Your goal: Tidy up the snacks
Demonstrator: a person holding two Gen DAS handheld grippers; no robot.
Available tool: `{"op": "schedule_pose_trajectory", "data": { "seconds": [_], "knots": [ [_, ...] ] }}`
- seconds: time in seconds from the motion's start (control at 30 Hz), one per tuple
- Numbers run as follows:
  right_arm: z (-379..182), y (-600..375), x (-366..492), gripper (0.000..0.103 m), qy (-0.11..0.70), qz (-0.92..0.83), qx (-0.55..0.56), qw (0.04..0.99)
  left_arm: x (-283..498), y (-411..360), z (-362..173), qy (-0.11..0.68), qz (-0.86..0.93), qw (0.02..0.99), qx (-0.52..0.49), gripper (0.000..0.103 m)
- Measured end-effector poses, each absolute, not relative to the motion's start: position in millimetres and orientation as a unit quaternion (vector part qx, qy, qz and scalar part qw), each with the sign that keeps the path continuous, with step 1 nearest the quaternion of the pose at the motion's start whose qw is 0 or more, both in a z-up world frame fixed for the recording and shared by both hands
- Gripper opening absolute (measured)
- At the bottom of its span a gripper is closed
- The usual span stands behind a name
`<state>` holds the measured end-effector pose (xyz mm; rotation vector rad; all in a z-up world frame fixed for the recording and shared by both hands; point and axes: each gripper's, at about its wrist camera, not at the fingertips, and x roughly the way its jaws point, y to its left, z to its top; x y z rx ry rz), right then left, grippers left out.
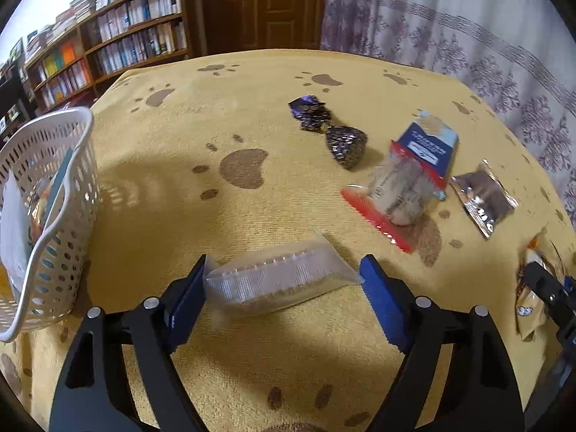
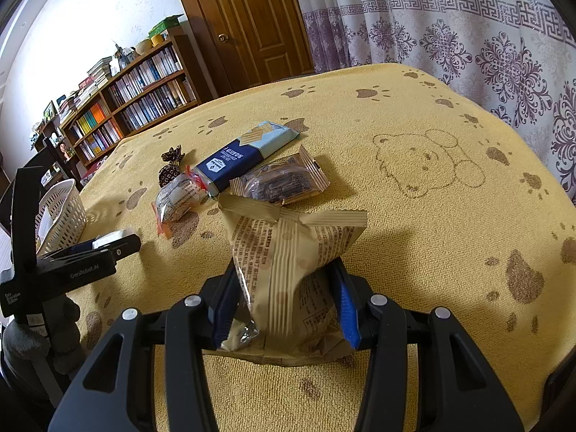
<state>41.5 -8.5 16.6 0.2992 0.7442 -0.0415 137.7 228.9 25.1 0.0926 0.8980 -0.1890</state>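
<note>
"GenRobot.AI" on left tongs (image 2: 108,248) body.

Each hand-held gripper (image 1: 284,298) (image 2: 284,298) is black with shiny round silver screws. The fingers (image 1: 383,306) (image 2: 347,306) have blue pads.

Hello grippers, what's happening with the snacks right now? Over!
Left gripper open around clear packet. Right gripper shut on tan packet. Basket left, path clear. Over.
</note>
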Motion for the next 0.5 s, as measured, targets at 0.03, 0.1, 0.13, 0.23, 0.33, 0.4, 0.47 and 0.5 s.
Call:
{"op": "schedule_pose_trajectory", "data": {
  "seconds": [0.03, 0.1, 0.13, 0.23, 0.33, 0.4, 0.47, 0.5],
  "knots": [
    [17, -9, 42, 0.047, 0.362, -0.02, 0.146, 0.92, 137, 228, 26, 0.431, -0.093, 0.896, 0.047, 0.072],
    [17, -9, 41, 0.047, 0.362, -0.02, 0.146, 0.92, 133, 227, 31, 0.421, -0.096, 0.9, 0.054, 0.072],
    [17, -9, 42, 0.047, 0.362, -0.02, 0.146, 0.92, 131, 226, 33, 0.417, -0.096, 0.902, 0.056, 0.072],
    [17, -9, 42, 0.047, 0.362, -0.02, 0.146, 0.92, 127, 228, 43, 0.402, -0.1, 0.909, 0.055, 0.072],
    [17, -9, 42, 0.047, 0.362, -0.02, 0.146, 0.92, 124, 232, 52, 0.392, -0.1, 0.913, 0.05, 0.072],
    [17, -9, 42, 0.047, 0.362, -0.02, 0.146, 0.92, 121, 238, 60, 0.384, -0.099, 0.917, 0.042, 0.072],
    [17, -9, 42, 0.047, 0.362, -0.02, 0.146, 0.92, 118, 246, 68, 0.373, -0.091, 0.923, 0.035, 0.072],
    [17, -9, 42, 0.047, 0.362, -0.02, 0.146, 0.92, 117, 250, 73, 0.368, -0.087, 0.925, 0.032, 0.072]
  ]
}}
